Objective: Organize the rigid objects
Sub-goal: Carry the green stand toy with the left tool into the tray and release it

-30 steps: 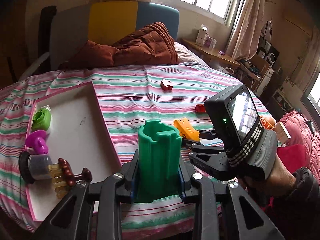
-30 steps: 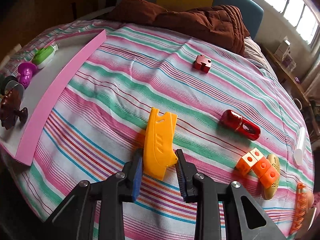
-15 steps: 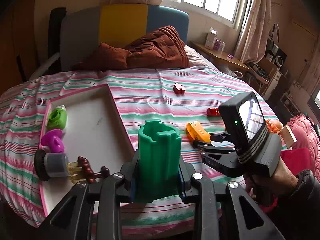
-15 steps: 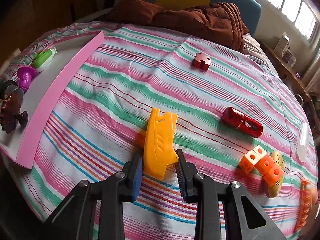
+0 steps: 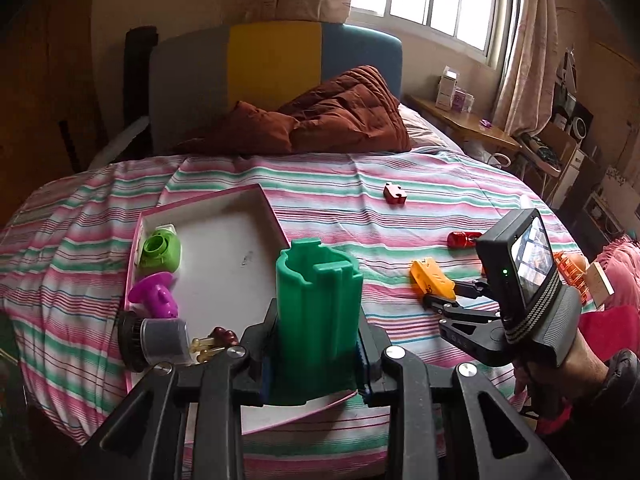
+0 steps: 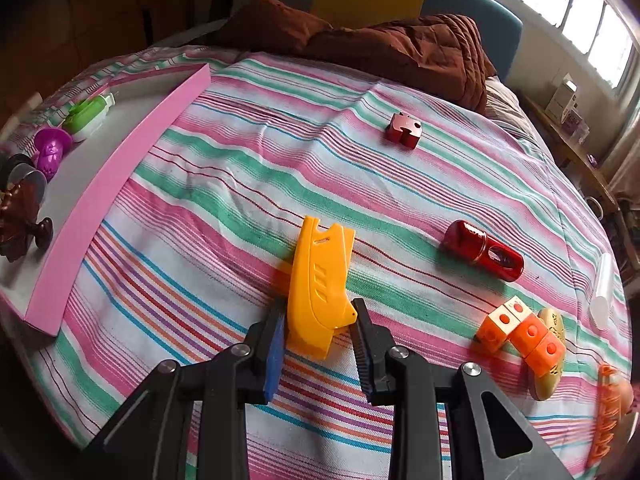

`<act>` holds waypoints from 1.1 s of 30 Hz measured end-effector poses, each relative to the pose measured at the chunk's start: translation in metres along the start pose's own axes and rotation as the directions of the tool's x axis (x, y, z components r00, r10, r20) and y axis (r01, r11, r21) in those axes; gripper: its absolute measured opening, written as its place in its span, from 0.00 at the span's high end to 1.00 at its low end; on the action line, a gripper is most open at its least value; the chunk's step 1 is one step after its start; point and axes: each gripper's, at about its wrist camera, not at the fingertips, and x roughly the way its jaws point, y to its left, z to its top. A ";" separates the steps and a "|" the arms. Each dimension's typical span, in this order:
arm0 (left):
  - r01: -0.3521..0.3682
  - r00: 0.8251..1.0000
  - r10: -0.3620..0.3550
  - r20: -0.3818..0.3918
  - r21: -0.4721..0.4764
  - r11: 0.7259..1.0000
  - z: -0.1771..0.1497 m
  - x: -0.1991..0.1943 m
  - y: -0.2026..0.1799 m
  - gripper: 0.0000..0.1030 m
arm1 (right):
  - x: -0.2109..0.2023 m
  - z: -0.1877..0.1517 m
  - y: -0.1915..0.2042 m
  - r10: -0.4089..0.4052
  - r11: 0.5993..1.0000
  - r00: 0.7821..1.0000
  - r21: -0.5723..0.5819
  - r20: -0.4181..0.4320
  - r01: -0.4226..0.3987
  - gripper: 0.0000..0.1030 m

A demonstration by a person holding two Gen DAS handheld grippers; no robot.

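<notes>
Left gripper [image 5: 316, 354] is clamped on a ribbed green plastic cup-shaped holder [image 5: 318, 312], held upright with its open mouth up, hanging over the near right corner of the shallow pink-rimmed white tray [image 5: 276, 222] on the striped bed [image 5: 360, 200]. The tray's bare white floor lies ahead and to the left of the holder, and that offset is what the coming placement seems to turn on: the left wall is already lined with a lime green round dispenser [image 5: 159, 249], a purple mushroom-shaped plastic piece [image 5: 156, 294], a clear-bodied roller with a black wheel [image 5: 154, 340] and a dark brown beaded piece [image 5: 222, 336]. The holder's long axis stands vertical, so it could likely be set down on its base without any turning. Right gripper [image 6: 320, 334] is closed on the near end of a flat yellow plastic cutter-shaped piece [image 6: 320, 284], which lies on the bedspread well to the right of the tray; its long axis runs away from the gripper, in line with the fingers, with the notched end pointing toward the far side of the bed. The left hand is the nearer of the two to the tray.
</notes>
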 end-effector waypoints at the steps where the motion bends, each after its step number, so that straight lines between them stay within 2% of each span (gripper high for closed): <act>1: 0.000 1.000 0.000 -0.002 -0.005 1.000 0.000 0.000 0.002 0.71 | 0.000 0.000 0.000 0.000 1.000 1.000 0.001 0.001 0.000 0.70; 13: -0.013 1.000 0.011 -0.026 -0.051 0.999 -0.006 0.002 0.024 0.71 | 0.000 -0.002 0.001 -0.007 1.000 1.000 -0.004 0.013 0.007 0.70; 23: 0.019 0.999 -0.025 -0.032 -0.171 0.985 -0.011 -0.007 0.070 0.71 | 0.000 -0.002 0.001 -0.005 1.000 1.000 -0.002 0.013 0.005 0.70; 28: 0.057 0.997 -0.067 -0.030 -0.263 0.963 0.005 -0.007 0.109 0.71 | 0.000 -0.001 0.001 -0.002 1.000 1.000 0.003 0.011 0.002 0.70; 33: 0.092 0.991 -0.117 -0.061 -0.309 0.947 0.034 0.024 0.128 0.71 | 0.000 -0.002 0.001 0.001 1.000 1.000 0.009 0.012 -0.001 0.70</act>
